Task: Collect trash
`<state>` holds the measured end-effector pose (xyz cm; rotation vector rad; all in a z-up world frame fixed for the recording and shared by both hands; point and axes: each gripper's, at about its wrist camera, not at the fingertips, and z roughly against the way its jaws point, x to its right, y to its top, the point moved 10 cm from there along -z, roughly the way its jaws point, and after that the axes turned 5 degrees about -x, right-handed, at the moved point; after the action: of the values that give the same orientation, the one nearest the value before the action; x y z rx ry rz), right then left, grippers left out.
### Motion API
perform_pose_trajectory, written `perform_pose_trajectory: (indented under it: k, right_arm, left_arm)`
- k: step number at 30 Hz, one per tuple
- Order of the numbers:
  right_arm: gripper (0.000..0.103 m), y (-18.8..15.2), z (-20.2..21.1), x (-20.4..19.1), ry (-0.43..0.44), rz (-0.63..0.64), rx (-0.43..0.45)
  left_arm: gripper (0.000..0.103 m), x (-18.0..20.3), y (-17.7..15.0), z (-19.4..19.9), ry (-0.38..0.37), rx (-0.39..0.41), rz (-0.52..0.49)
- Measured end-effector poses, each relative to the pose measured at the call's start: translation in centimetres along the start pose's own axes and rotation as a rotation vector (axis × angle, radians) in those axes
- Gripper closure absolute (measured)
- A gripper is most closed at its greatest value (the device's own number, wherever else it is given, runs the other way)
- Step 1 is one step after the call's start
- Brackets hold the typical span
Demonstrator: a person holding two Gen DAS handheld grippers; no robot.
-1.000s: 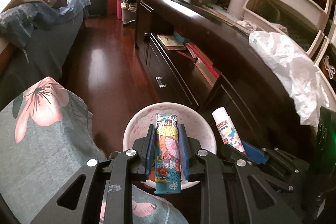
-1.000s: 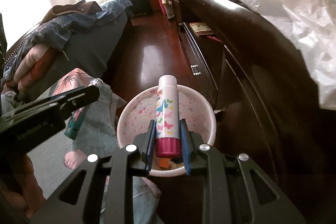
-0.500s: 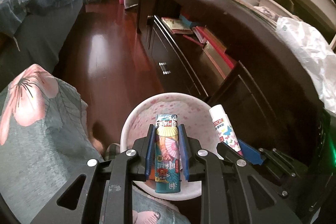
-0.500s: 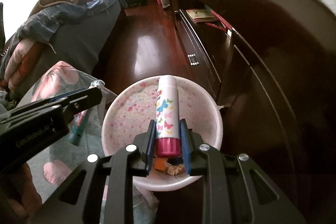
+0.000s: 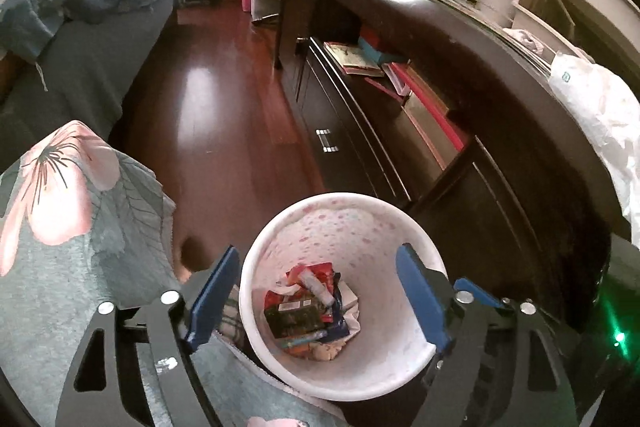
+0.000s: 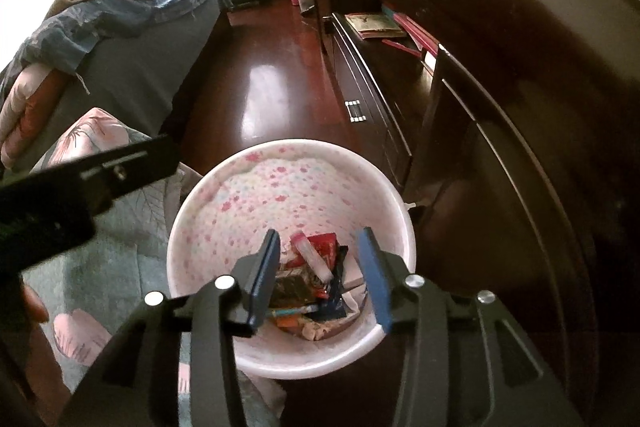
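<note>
Both jaws have let go since the earlier frames: the left gripper (image 5: 316,301) no longer clamps the teal fan-printed packet, the right gripper (image 6: 320,281) no longer clamps the butterfly-printed tube. Left jaws now stand wide apart, empty, straddling the bin's width. Right jaws are moderately open, empty, hanging over the near part of the bin mouth.

The white tube (image 5: 316,283) lies slanted on top of the trash heap (image 5: 310,311) at the bottom of the pink-speckled wastebasket (image 5: 280,239); the packet cannot be picked out with certainty among the wrappers.

Risk, as judged: both grippers sit close above the rim, so a careless withdrawal could catch the rim and tip the light bin. It stands just beside the floral bedcover (image 5: 60,227), which could snag a finger.

Views differ: the left wrist shows a white plastic bag (image 5: 596,115) on the dark desk (image 5: 460,39). The right wrist shows the left gripper's body from the side.
</note>
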<state>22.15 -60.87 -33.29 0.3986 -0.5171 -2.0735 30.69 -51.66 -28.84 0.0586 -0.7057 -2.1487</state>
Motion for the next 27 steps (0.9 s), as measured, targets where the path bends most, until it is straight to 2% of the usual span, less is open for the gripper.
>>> perform_pose_trajectory:
  k: [5,6,8,10,15,20,27]
  right_arm:
    - [0.03,-0.1,1.9,-0.7,-0.007,0.001,0.031]
    - [0.027,-0.1,2.5,-0.7,-0.012,0.002,0.042]
    - [0.013,-0.1,3.7,-1.2,-0.024,0.006,0.062]
    - [0.007,-0.3,5.1,-2.0,-0.018,0.011,0.077]
    - [0.003,-1.8,7.7,-4.8,0.002,0.038,0.074]
    - [0.003,-4.4,10.9,-10.5,0.059,0.127,0.072]
    - [0.003,-6.9,16.8,-19.3,0.182,0.271,0.162]
  left_arm:
    - [0.015,-0.5,-0.1,2.1,0.008,0.031,0.021]
    - [0.013,-0.7,-0.2,2.9,0.009,0.041,0.026]
    - [0.012,-1.1,-0.3,4.3,0.013,0.061,0.041]
    - [0.01,-1.6,-0.5,5.9,0.017,0.084,0.058]
    - [0.004,-4.5,-1.6,12.1,0.067,0.18,0.132]
    - [0.004,-8.9,-4.1,18.8,0.164,0.262,0.202]
    - [0.004,-15.7,-9.8,27.7,0.28,0.359,0.337]
